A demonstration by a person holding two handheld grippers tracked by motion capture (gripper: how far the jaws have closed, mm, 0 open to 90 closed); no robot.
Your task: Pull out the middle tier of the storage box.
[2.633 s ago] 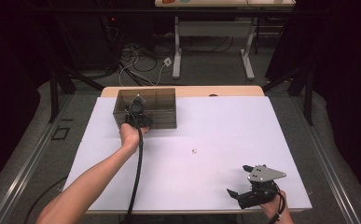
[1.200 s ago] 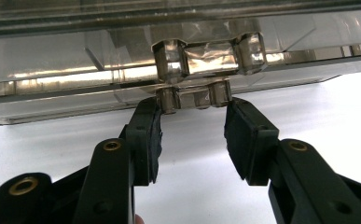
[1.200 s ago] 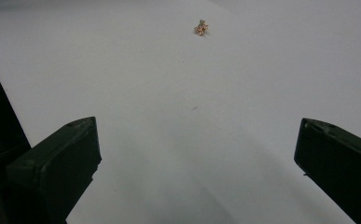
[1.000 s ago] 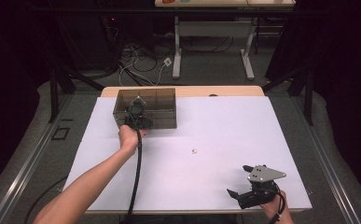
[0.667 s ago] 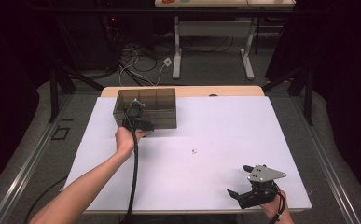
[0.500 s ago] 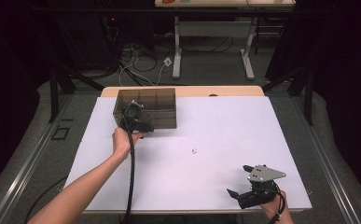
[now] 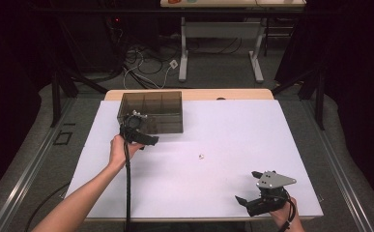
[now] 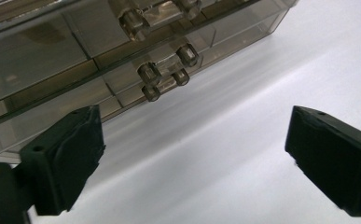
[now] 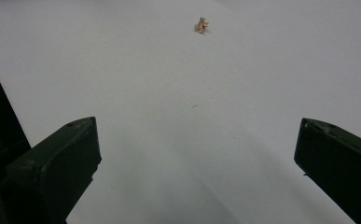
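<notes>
Letting go looks like the step in hand: the left tongs [image 7: 148,140] have just been opening, and nothing sits between the wide black jaws. The smoky drawer box [image 7: 151,112] stands at about 11 o'clock on the white worktop [image 7: 233,130], its drawers looking pushed in. The small handles [image 8: 162,74] are just past the jaws. I think the tiny gold thing [image 7: 201,156] near the middle may come next. The left arm reaches forward. The right tongs [image 7: 245,202] rest at 5 o'clock, open and empty.
</notes>
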